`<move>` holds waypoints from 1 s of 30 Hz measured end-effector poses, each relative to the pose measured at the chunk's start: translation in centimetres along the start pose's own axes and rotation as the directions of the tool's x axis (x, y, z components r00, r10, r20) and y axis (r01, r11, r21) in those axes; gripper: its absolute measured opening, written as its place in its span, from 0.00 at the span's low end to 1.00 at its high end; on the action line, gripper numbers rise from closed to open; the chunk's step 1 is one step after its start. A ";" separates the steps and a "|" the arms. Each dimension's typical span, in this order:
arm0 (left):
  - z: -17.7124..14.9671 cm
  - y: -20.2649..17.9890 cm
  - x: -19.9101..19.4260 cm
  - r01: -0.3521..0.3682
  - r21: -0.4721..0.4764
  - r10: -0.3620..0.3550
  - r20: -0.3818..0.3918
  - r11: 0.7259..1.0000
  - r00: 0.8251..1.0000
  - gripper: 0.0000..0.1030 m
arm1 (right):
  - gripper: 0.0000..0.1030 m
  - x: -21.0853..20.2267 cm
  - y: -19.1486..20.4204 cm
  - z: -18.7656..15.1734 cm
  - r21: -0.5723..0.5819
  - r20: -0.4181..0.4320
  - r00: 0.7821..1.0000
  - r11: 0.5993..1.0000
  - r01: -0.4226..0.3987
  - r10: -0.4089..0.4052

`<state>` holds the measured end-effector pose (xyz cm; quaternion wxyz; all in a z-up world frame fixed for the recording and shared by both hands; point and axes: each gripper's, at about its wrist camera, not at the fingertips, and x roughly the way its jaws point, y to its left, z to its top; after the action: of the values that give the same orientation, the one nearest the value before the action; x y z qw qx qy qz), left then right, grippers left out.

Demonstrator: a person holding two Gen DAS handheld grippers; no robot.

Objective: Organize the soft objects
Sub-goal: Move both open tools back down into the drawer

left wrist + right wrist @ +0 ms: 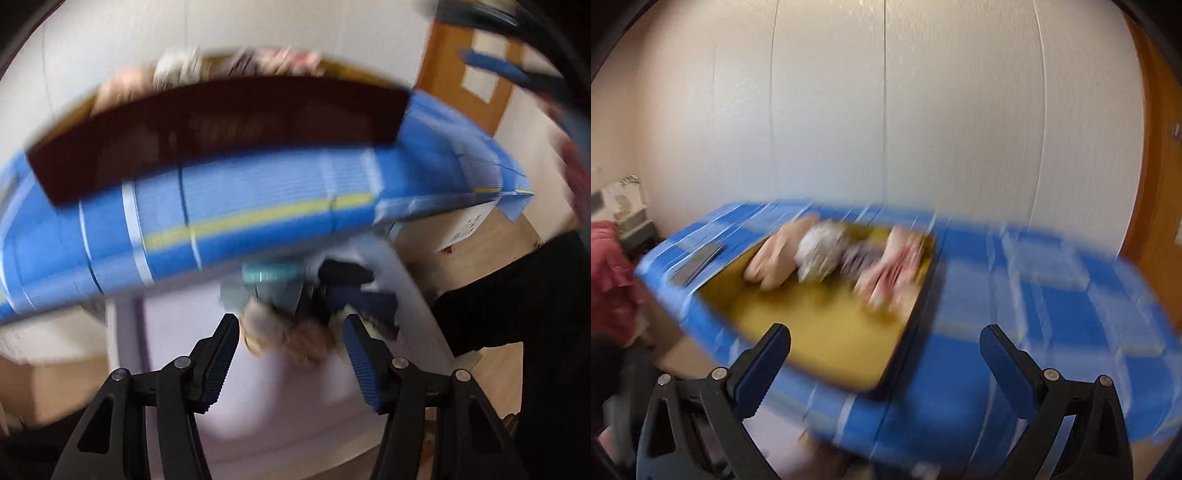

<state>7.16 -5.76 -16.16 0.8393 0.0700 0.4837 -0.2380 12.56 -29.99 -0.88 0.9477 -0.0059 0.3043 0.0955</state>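
Both views are blurred. My left gripper (290, 321) is open and points down into a white tub (417, 295) below the table edge. A tan plush (295, 341) lies just beyond its fingertips with nothing pressing on it. Behind the plush are a teal item (273, 275) and dark navy pieces (354, 291). My right gripper (886, 330) stands wide open and empty over the table. Ahead of it a yellow-floored tray (820, 325) holds a peach plush (779, 258), a white fluffy toy (822, 251), a purple piece (858, 258) and a pink striped one (894, 269).
A blue checked cloth (1015, 295) covers the table, which stands against a white wall. A dark flat object (698, 262) lies left of the tray. Red fabric (609, 277) is at far left and a wooden door (1156, 184) at right. A person's dark clothing (517, 314) is beside the tub.
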 end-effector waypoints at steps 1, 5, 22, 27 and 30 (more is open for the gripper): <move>-0.3 0.7 1.1 0.000 -0.043 -0.001 -0.046 0.999 0.999 0.57 | 1.00 0.1 0.0 -1.3 0.013 -0.048 0.998 0.999 -0.033 0.034; -1.8 2.8 4.8 -0.020 -0.166 -0.013 -0.193 0.986 0.981 0.57 | 1.00 2.6 0.6 -6.8 0.048 -0.277 0.954 0.993 -0.108 0.117; -4.5 6.0 12.0 -0.062 -0.391 -0.087 -0.353 0.918 0.932 0.57 | 0.69 18.1 0.3 -20.1 0.122 -0.793 0.605 0.992 0.035 0.076; -4.6 6.4 12.5 -0.075 -0.410 -0.084 -0.357 0.909 0.930 0.57 | 0.69 19.9 0.6 -21.6 0.117 -0.809 0.583 0.993 0.028 0.079; -4.6 6.0 12.8 -0.071 -0.404 -0.088 -0.362 0.912 0.928 0.57 | 0.69 21.1 0.7 -22.4 0.088 -0.815 0.577 0.995 0.035 0.052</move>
<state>11.74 -3.14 -30.09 0.7271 -0.0659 0.6732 -0.1172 16.33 -27.11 -31.32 0.7001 -0.0029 0.7104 0.0722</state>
